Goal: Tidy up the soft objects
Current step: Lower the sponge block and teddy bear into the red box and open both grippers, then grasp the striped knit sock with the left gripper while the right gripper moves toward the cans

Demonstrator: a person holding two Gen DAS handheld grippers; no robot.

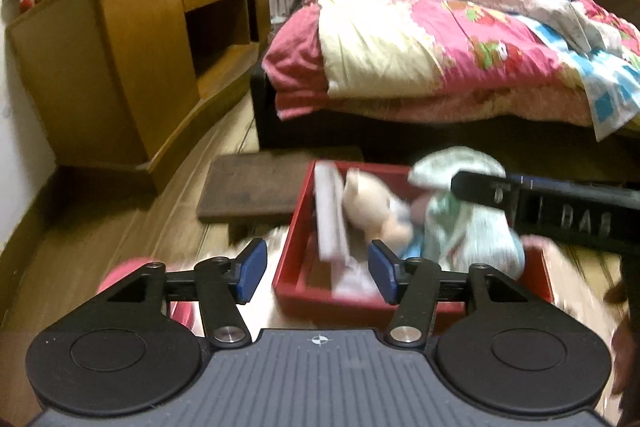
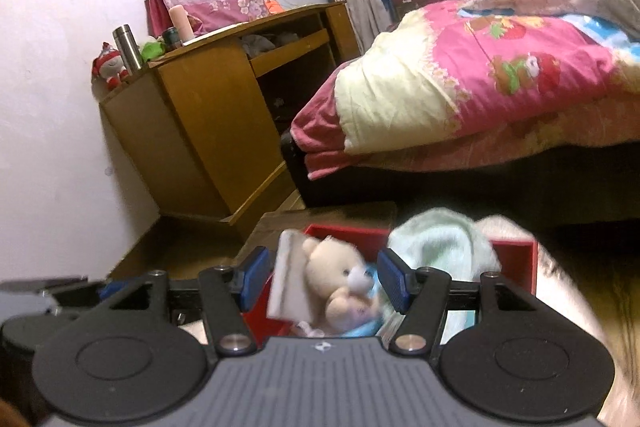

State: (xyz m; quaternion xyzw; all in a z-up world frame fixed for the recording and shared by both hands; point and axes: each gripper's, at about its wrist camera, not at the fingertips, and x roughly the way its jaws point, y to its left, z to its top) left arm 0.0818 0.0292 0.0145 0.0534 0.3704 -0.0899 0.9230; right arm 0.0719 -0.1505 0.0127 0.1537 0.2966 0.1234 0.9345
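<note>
Plush toy, a small cream-coloured stuffed bear [image 2: 338,281], lies in a shallow red rectangular box [image 1: 298,211] on the wooden floor, wedged between a white flat booklet-like slab [image 1: 330,211] at its nine o'clock and a pale mint-green fleece cloth [image 1: 466,211] at its three o'clock. The bear's long axis appears to run from head at about eleven o'clock to feet near five o'clock in the right wrist view, its face turned toward three o'clock. It looks light, squashy and unbreakable; a pinch across the belly or head would likely hold best, since limbs would let it dangle. The cloth, limp and bulky, spills over the box's far rim and would probably drape from any pinch.

The left gripper [image 1: 318,273] hovers at the box's near edge, its blue pads spread with nothing between them. The right gripper [image 2: 318,281] is likewise parted and empty, framing the bear without pressing it; motion blur softens both views. At twelve o'clock stands a bed under a pink cartoon quilt [image 1: 452,39], at ten o'clock a wooden cabinet [image 1: 132,67].
</note>
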